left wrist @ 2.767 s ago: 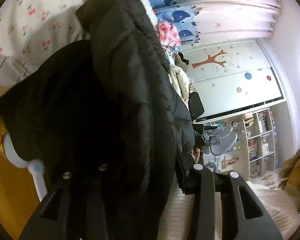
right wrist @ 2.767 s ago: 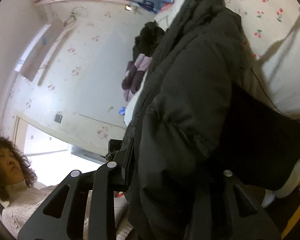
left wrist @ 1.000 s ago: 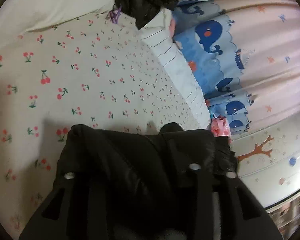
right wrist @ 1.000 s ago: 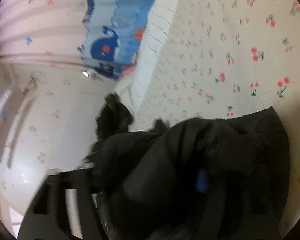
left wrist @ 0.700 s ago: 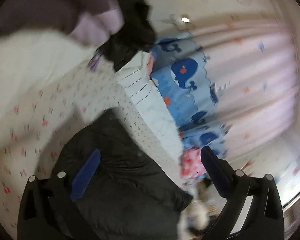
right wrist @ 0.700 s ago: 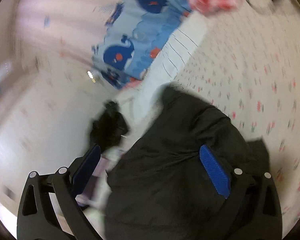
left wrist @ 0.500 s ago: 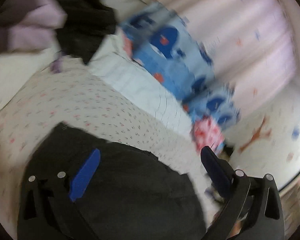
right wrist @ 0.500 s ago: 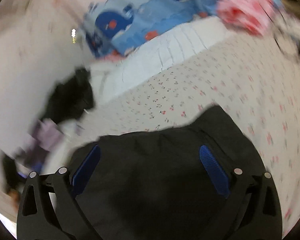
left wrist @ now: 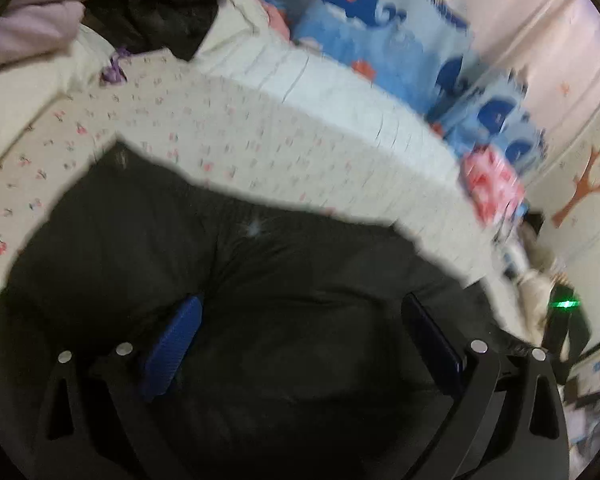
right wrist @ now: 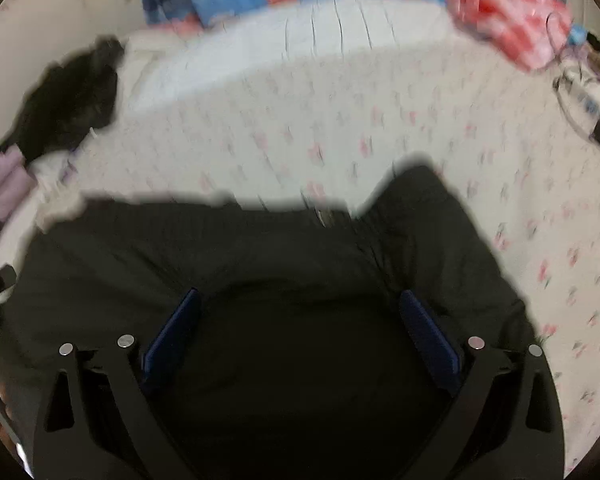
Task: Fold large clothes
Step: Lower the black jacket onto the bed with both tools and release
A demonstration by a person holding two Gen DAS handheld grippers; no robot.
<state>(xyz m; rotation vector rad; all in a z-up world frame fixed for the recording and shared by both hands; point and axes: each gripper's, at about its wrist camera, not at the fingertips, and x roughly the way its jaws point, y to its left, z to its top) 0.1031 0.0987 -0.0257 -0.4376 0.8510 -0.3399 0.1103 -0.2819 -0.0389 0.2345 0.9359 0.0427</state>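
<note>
So the black puffer jacket [left wrist: 260,320] is lying on the cherry-print bed [left wrist: 228,148] under both tools, left tool [left wrist: 300,344] and right tool [right wrist: 296,336] wide open gripping nothing, so I'd flatten it out before grabbing an edge to fold.
</note>
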